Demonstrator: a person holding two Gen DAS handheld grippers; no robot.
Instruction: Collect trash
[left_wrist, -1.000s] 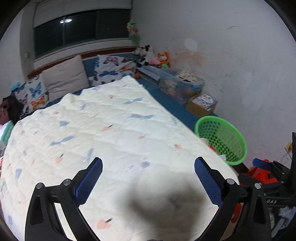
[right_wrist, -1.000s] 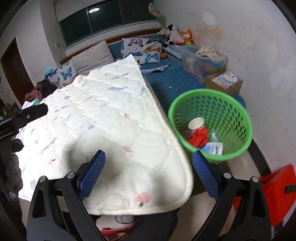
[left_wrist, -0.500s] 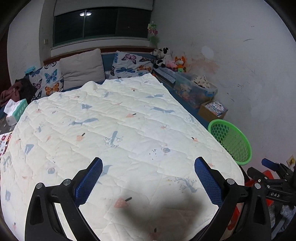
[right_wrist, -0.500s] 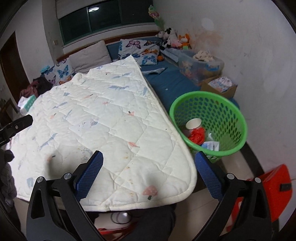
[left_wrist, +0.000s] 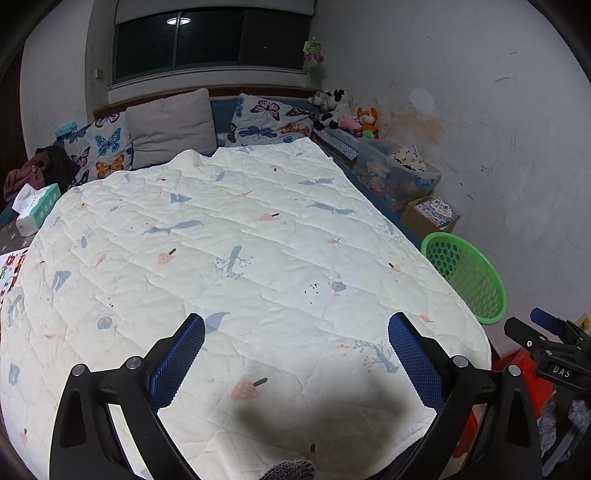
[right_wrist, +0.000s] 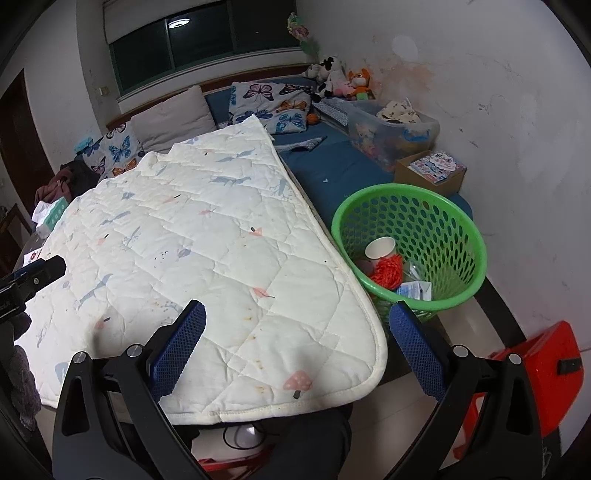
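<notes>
Right wrist view: right claw (right_wrist: 297, 341) spread wide and empty over the quilt (right_wrist: 207, 251), green basket (right_wrist: 461, 229) of trash just beside; left claw (left_wrist: 295, 354) open too.

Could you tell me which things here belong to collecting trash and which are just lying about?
Belong to the job:
green basket
paper cup
orange netting
wrapper

Lying about:
quilt
butterfly pillows
plush toys
storage bin
tissue box

quilt (right_wrist: 207, 251) hides basket's (right_wrist: 461, 229) near wall; basket trash (right_wrist: 417, 288) unclear
</notes>
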